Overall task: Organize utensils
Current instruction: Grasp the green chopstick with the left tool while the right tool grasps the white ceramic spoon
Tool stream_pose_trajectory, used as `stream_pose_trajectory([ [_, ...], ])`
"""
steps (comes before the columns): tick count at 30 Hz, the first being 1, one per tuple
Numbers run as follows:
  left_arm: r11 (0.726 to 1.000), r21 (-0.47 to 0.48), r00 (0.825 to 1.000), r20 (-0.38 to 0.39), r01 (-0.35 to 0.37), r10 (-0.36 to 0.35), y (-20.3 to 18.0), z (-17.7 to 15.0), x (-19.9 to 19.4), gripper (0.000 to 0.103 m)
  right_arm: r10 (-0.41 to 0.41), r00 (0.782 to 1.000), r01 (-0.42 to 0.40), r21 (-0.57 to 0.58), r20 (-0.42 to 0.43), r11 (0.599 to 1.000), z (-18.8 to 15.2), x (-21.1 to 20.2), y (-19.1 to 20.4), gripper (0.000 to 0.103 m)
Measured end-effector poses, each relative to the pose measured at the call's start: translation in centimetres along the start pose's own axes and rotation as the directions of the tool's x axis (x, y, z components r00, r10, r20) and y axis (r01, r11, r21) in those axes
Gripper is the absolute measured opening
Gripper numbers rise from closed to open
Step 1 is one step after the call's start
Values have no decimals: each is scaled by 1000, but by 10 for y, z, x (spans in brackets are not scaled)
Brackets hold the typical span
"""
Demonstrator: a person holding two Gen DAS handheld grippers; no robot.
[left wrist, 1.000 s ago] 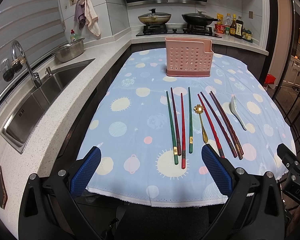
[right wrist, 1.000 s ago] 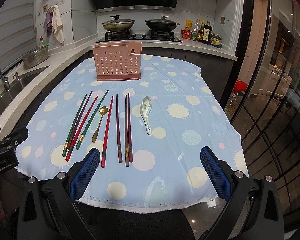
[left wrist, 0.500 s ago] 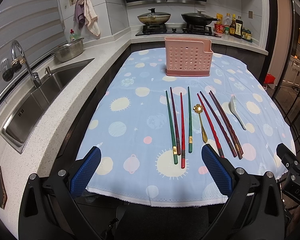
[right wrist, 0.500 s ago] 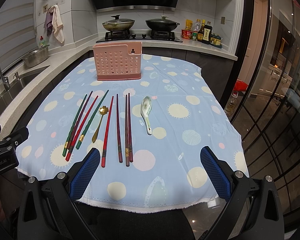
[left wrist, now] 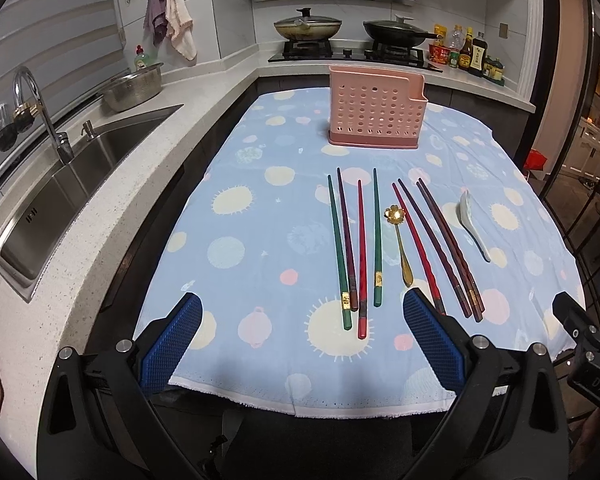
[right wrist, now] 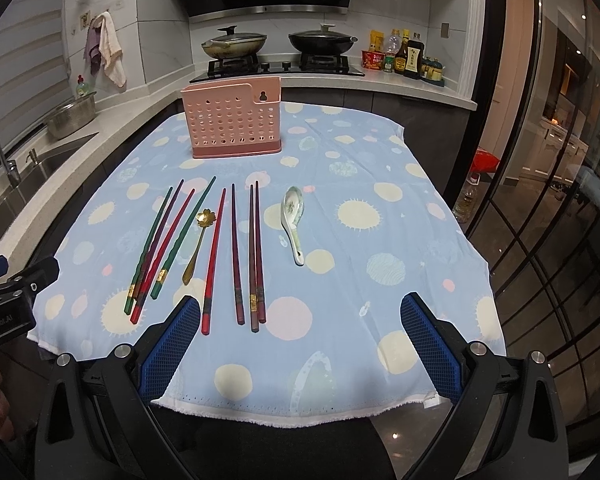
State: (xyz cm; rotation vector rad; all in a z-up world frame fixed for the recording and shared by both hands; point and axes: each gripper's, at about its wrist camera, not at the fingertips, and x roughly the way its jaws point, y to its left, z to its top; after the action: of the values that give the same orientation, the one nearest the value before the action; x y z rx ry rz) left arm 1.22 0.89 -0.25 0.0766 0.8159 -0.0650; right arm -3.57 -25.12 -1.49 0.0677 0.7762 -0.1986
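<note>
Nothing is picked up yet; this looks like the opening step. Nearest, the left gripper (left wrist: 300, 336) and right gripper (right wrist: 300, 336) hang over the near edge of the surface (left wrist: 236, 280), both spread wide with nothing between the jaws. Just beyond, at 12 o'clock, the chopsticks (left wrist: 360, 248) lie side by side with the gold spoon (left wrist: 400, 240) among them; the ceramic spoon (right wrist: 294, 220) sits apart at 1 o'clock. Farthest stands the pink holder (left wrist: 376, 110), upright, nothing visible in it. The next move likely calls for lowering onto one chopstick's near end and pinching without dragging its neighbours.
</note>
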Motion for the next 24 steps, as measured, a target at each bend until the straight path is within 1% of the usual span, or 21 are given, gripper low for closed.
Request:
stream_pose_trajectory([
  [5,1000,7,1000,-12,3,-3,3,7,21,96,-5,1000,5,18,-23,1000,4,15,-8,96],
  [9,1000,9,999,-46,15,-14,5,11,45,96,-13,999,15,28,-44,999,11,33,-12,96],
  [14,999,33,995,-100,16,-13,2,12,81,96,-15,997,18,40,-77,999,21,57,-15,96],
  [17,999,38,990,-136,29,-23,0,13,100,91,-16,995,20,46,-99,999,26,71,-14,96],
  [19,999,33,986,-165,43,-37,-1,13,112,86,-13,994,19,48,-111,999,29,80,-13,96],
  [21,998,34,981,-188,51,-44,-3,12,122,85,-14,993,20,49,-119,999,32,89,-12,96],
  [23,997,36,976,-209,63,-54,-2,9,130,80,-15,992,22,51,-127,998,35,96,-11,96],
  [24,997,36,973,-221,68,-58,-2,8,134,76,-15,991,22,53,-130,998,37,99,-11,96],
])
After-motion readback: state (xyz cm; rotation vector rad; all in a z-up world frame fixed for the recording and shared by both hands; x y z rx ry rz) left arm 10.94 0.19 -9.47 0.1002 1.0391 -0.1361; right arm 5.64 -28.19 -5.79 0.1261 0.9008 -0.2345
